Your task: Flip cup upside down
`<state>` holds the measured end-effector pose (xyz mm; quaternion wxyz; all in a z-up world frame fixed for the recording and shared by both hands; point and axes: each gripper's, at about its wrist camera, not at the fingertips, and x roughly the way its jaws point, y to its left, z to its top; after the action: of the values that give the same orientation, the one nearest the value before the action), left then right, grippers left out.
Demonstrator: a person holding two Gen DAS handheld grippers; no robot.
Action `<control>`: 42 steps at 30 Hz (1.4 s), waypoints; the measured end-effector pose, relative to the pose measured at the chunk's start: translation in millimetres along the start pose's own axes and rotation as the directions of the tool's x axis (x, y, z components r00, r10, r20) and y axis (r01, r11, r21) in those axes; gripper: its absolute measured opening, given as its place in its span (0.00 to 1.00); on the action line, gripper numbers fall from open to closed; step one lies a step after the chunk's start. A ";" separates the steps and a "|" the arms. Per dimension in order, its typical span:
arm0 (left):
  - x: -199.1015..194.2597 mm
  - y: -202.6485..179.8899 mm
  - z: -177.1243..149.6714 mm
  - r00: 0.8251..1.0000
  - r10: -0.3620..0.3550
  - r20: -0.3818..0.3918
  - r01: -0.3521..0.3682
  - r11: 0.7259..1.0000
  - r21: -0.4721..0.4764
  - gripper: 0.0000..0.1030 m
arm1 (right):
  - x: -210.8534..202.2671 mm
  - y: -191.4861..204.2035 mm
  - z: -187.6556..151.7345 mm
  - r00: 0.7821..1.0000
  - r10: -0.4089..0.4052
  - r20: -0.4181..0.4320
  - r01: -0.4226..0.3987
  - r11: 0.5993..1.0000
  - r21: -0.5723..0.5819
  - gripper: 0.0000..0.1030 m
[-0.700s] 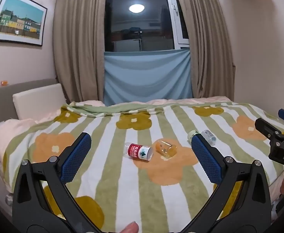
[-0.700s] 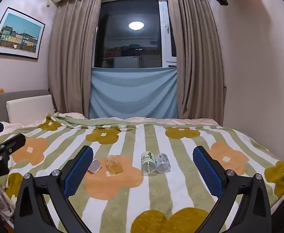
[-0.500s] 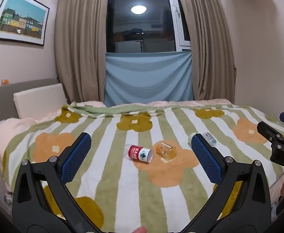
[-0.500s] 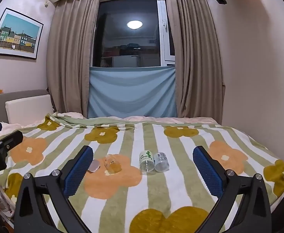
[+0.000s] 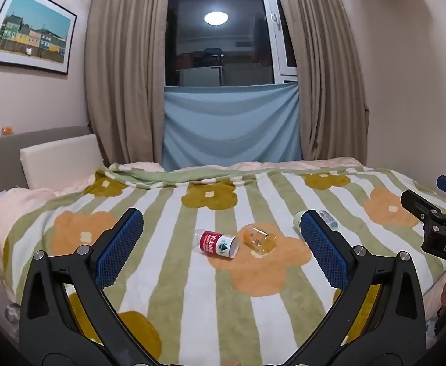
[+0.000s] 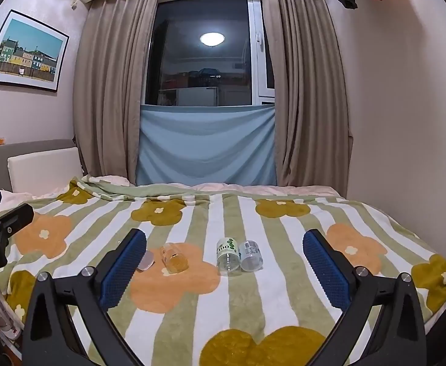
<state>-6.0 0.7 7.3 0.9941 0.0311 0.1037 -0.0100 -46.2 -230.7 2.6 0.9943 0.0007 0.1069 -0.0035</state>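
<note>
Nothing of the flip looks begun. The cup [image 5: 258, 240], a small amber glass, lies on its side on an orange flower of the blanket [image 5: 174, 289], about midway across the bed and nearer the foot edge than the headboard. No tool touches it.

The left tool [image 5: 219, 245] has its fingers spread wide with nothing between the pads; it hangs over the foot edge, well short of the cup. The right tool [image 6: 224, 260] is likewise spread and empty, also back at the foot edge. What is left, I judge, is all of it: reach in, close on the cup, turn it mouth down and set it on the bed.

Just left of the cup lies a red bottle [image 5: 216, 243]; toward the right edge lie a green bottle [image 6: 228, 255] and a clear bottle [image 6: 251, 255], touching side by side.

In the left view, the tool's right finger hides most of the green bottle. In the right view, the tool's left finger covers all but the end of the red bottle. The cup is transparent and small, so which end is its mouth is hard to tell.
</note>
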 end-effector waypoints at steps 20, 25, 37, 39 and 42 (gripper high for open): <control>-0.6 6.4 -0.2 1.000 0.004 0.000 -0.004 1.000 -0.020 1.00 | 4.8 -1.2 1.0 1.000 0.012 -0.003 -0.012 1.000 0.004 1.00; 0.0 7.3 -1.4 1.000 0.006 -0.001 -0.006 1.000 -0.025 1.00 | 4.8 2.9 1.2 1.000 0.020 0.003 -0.020 1.000 -0.004 1.00; -0.5 10.5 -4.6 1.000 0.007 -0.001 -0.007 0.999 -0.034 1.00 | 3.9 5.8 0.8 1.000 0.021 0.003 -0.021 1.000 -0.007 1.00; -0.7 11.1 -4.6 1.000 0.005 0.000 -0.005 0.999 -0.035 1.00 | 4.0 6.9 0.5 1.000 0.021 0.003 -0.021 1.000 -0.008 1.00; -0.7 11.1 -4.2 1.000 0.007 0.000 -0.007 0.999 -0.035 1.00 | 3.9 6.5 0.5 1.000 0.022 0.004 -0.022 1.000 -0.011 1.00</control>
<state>-7.3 12.1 4.1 0.9945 0.0143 0.1038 -0.0049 -42.3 -224.2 2.3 0.9944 -0.0035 0.1050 0.0078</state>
